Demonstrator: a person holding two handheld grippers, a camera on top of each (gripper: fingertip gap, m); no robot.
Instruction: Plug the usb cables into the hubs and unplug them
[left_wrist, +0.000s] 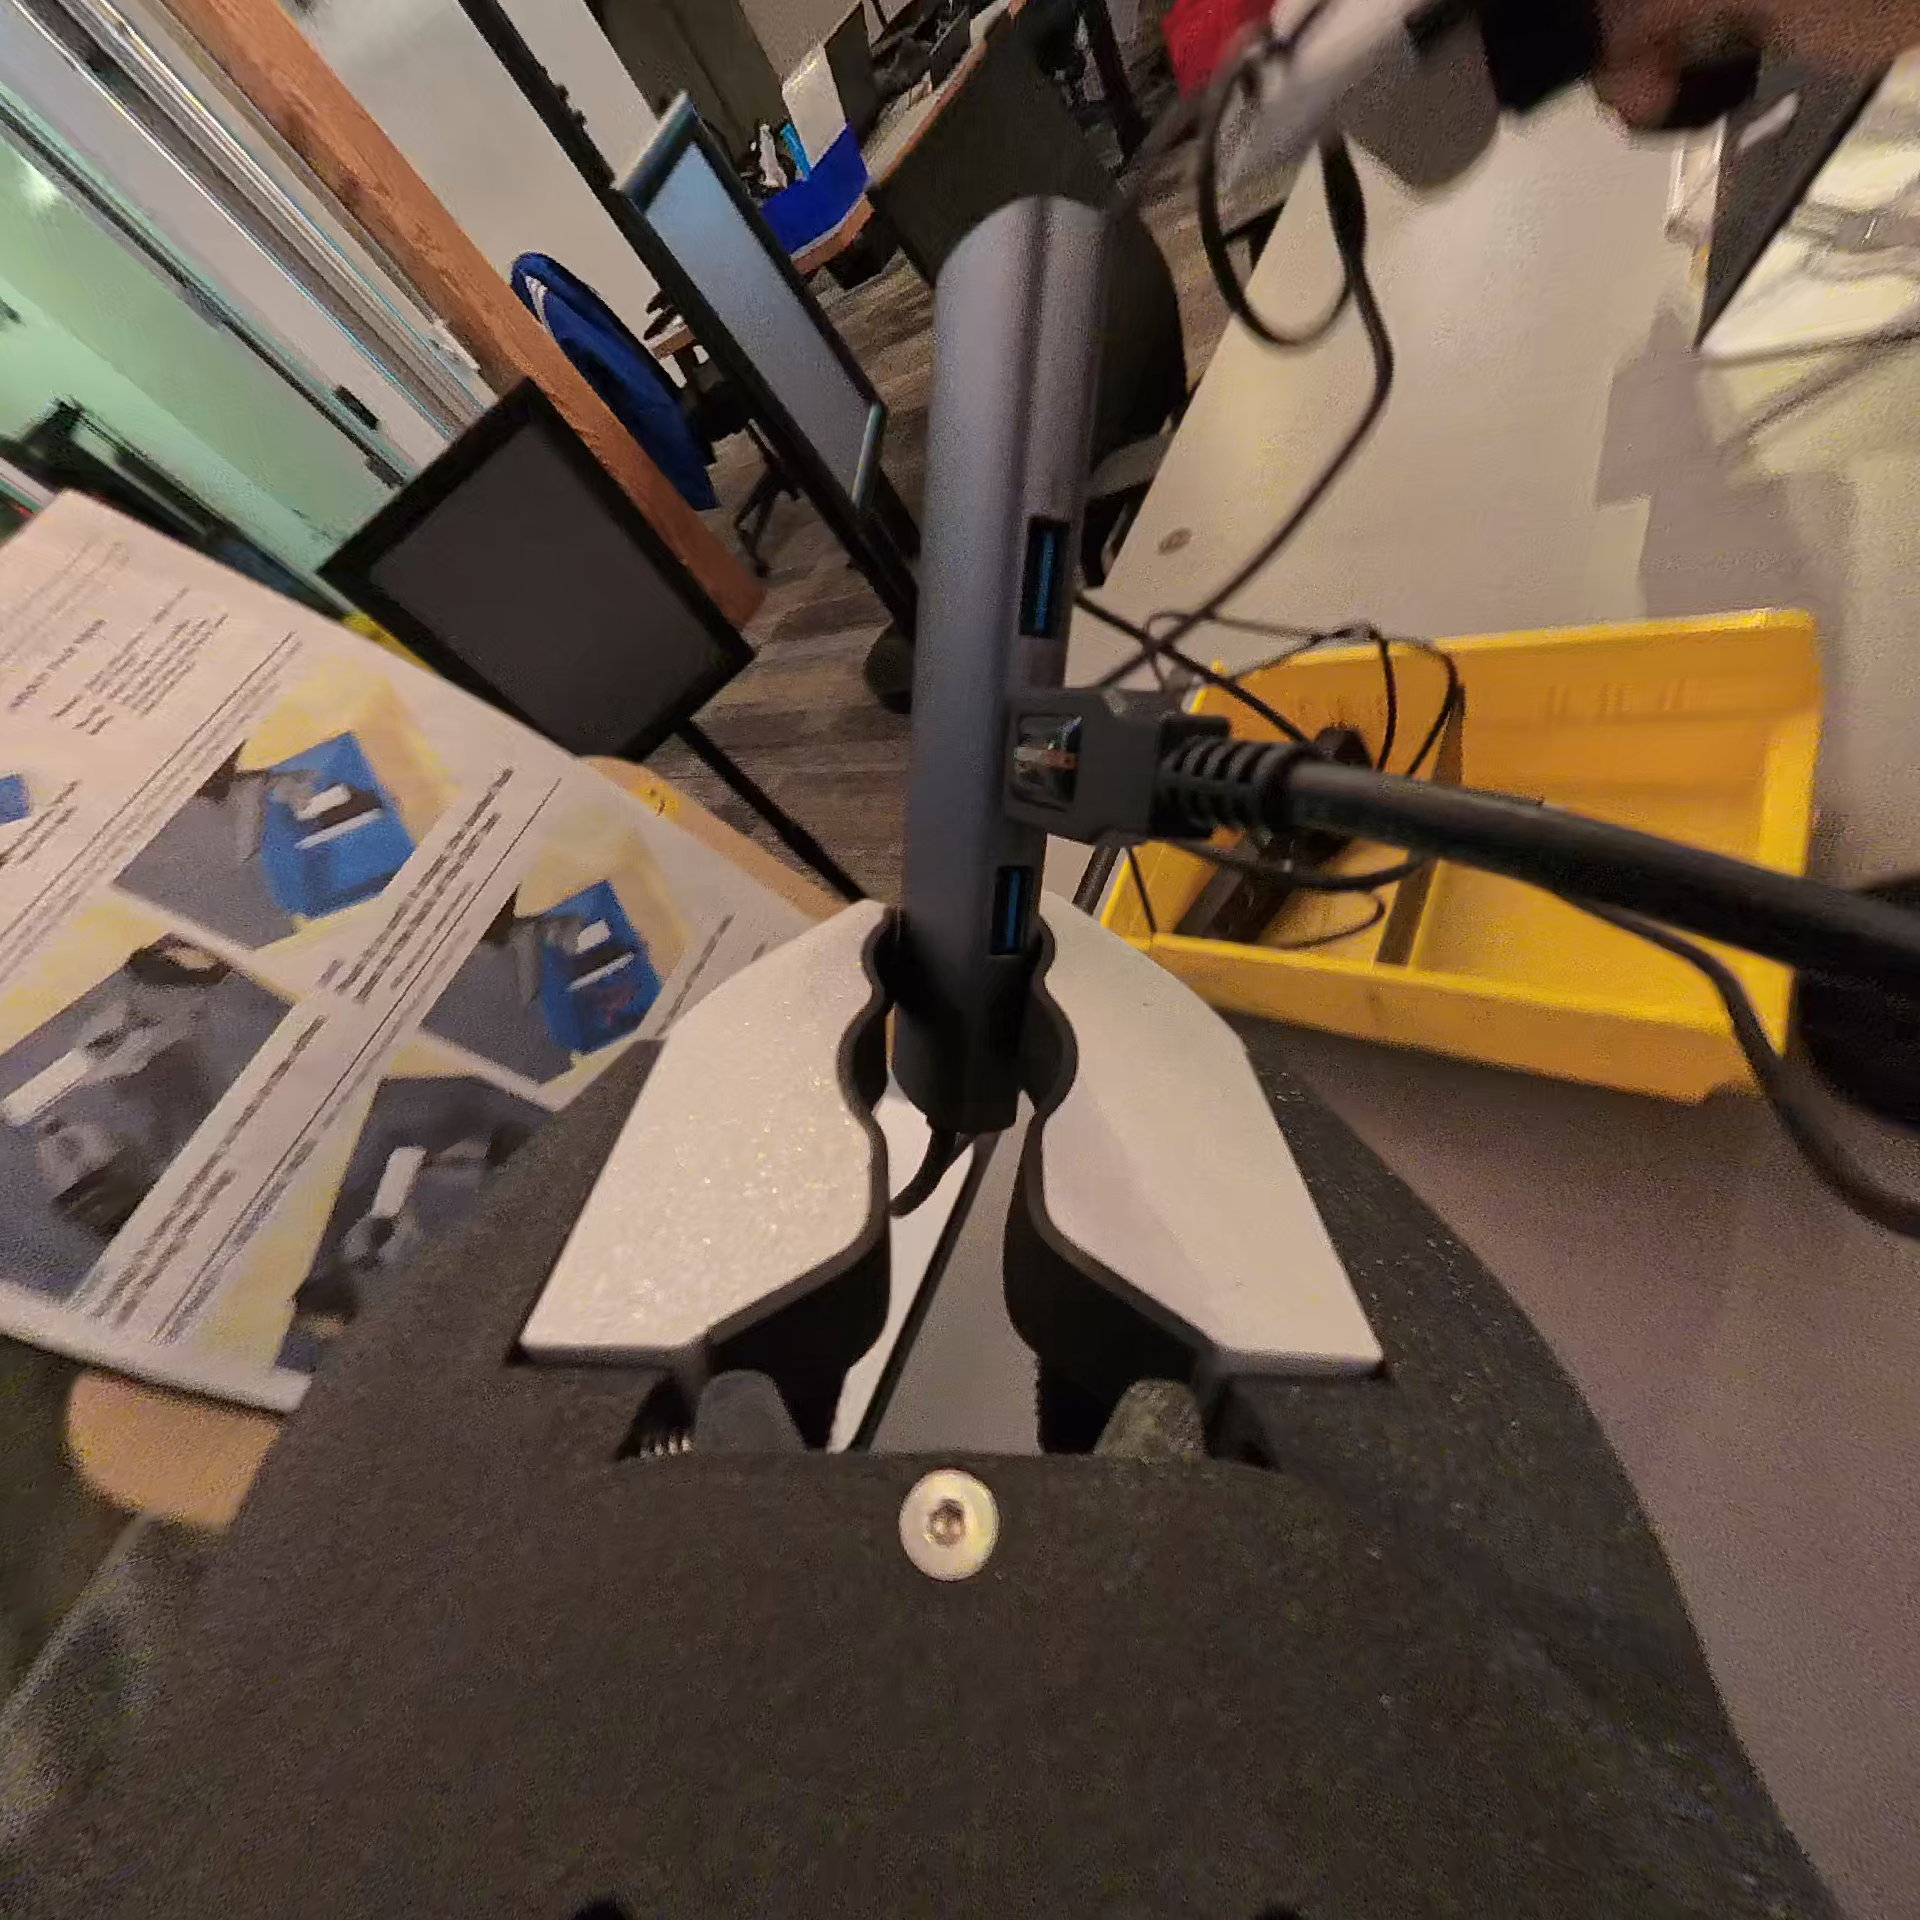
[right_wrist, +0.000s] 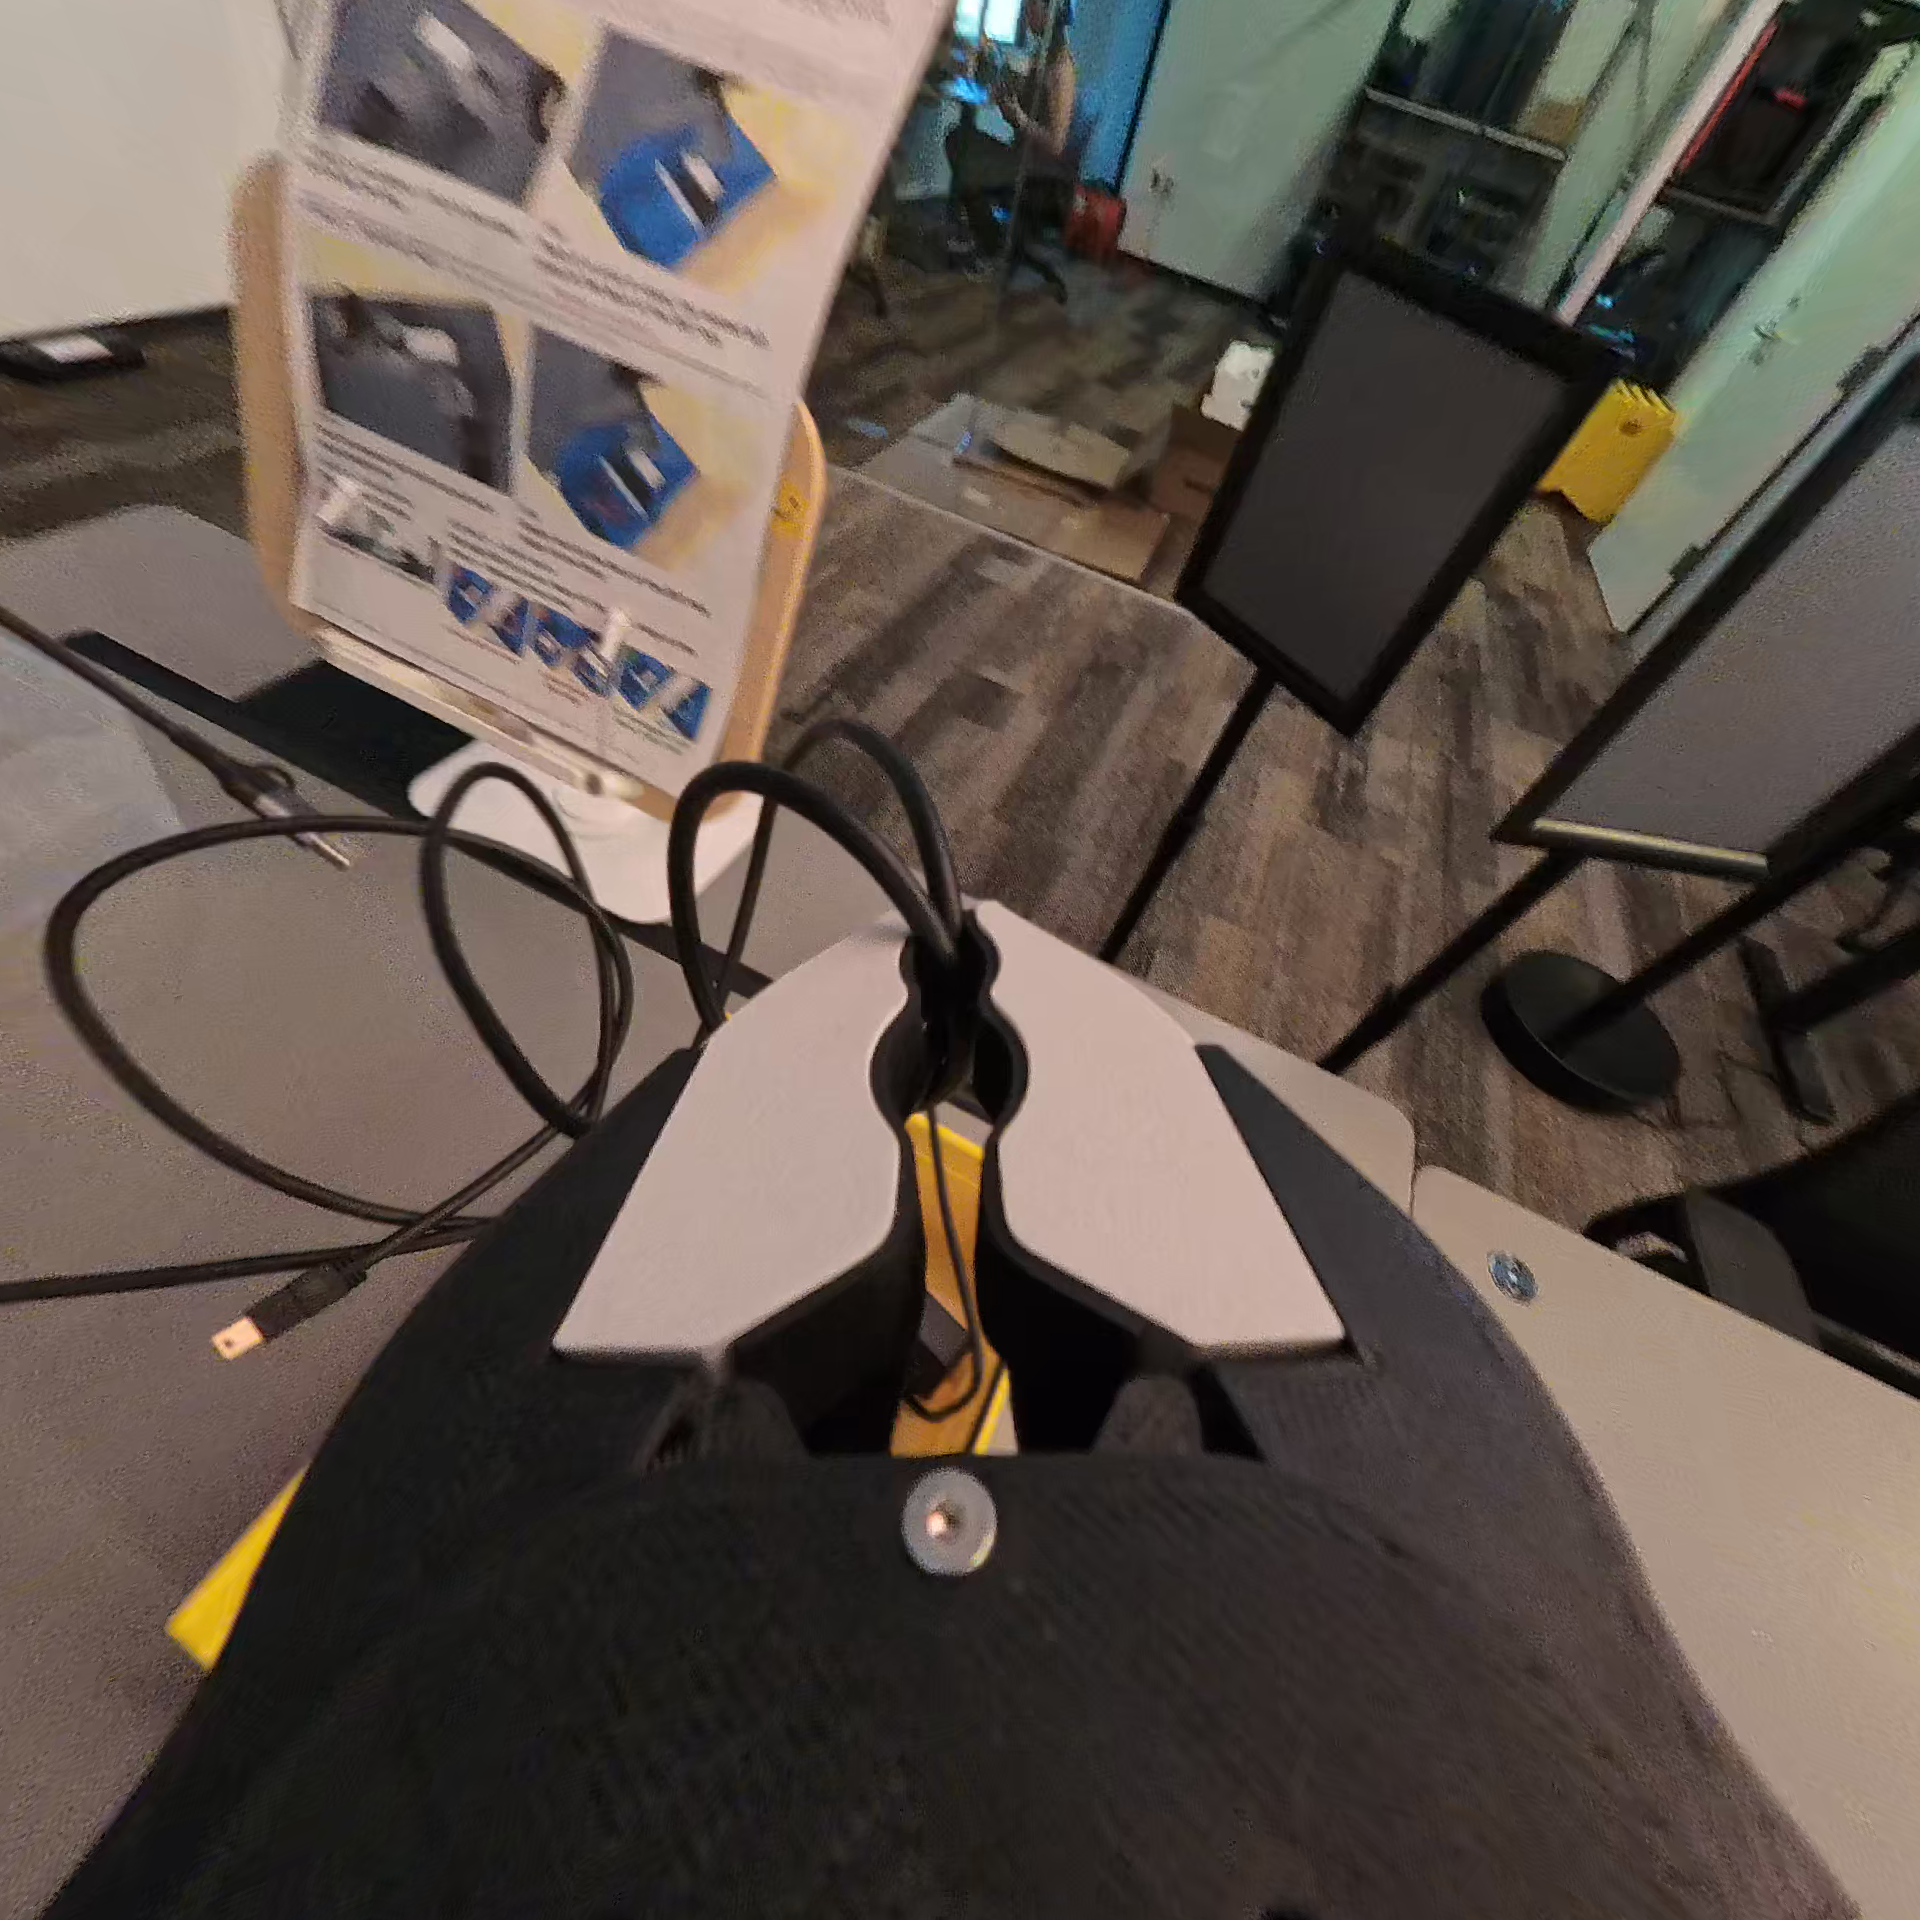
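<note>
My left gripper (left_wrist: 961, 951) is shut on the lower end of a grey USB hub (left_wrist: 992, 582) and holds it upright above the table. A black USB plug (left_wrist: 1091, 764) sits in the hub's middle port, its thick cable (left_wrist: 1558, 842) running off to the right. Blue ports show above and below the plug. My right gripper (right_wrist: 951, 982) is shut on a thin black cable (right_wrist: 831, 821) that loops up over the fingertips. A loose USB plug (right_wrist: 275, 1320) of a black cable lies on the grey table (right_wrist: 260, 1039) at the left.
A yellow bin (left_wrist: 1507, 935) with cables in it sits on the table right of the hub; its edge shows under my right gripper (right_wrist: 223, 1610). A printed instruction sheet on a wooden stand (right_wrist: 540, 395) stands at the table's far side. Black sign stands (right_wrist: 1382, 488) are on the floor beyond. The left gripper's tips are roughly 25 centimetres from the right gripper's.
</note>
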